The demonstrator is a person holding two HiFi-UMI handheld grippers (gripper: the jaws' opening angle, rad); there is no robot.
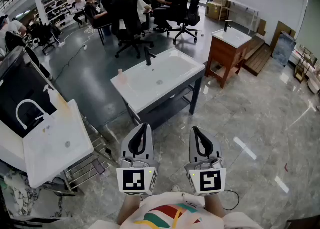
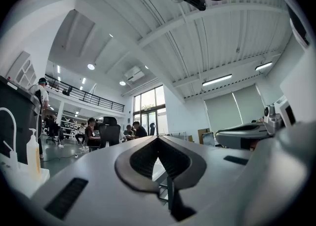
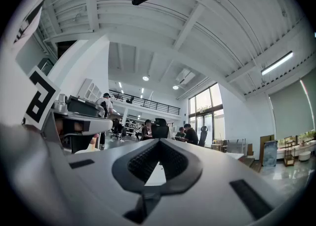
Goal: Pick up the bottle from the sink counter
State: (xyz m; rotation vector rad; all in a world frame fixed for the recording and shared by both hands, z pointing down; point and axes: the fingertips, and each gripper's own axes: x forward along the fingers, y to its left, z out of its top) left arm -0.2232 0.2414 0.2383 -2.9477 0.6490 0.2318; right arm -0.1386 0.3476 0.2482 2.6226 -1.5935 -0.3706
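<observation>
Big open workshop with a shiny marble floor [image 1: 260,123], and a white sink counter [image 1: 172,75] stood in the middle with a black faucet [image 1: 148,56]. A small pinkish bottle [image 1: 120,75] sat upright on the counter's back left corner. Both the left gripper [image 1: 144,126] and right gripper [image 1: 194,129] hung low near the person, well short of the counter, jaws pressed together on nothing.

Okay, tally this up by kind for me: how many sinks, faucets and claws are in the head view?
Sinks: 3 (centre sink, wooden vanity sink, left sink)
Faucets: 3 (centre black faucet, vanity black faucet, white faucet)
Claws: 2 (left claw, right claw)
Total: 8
</observation>
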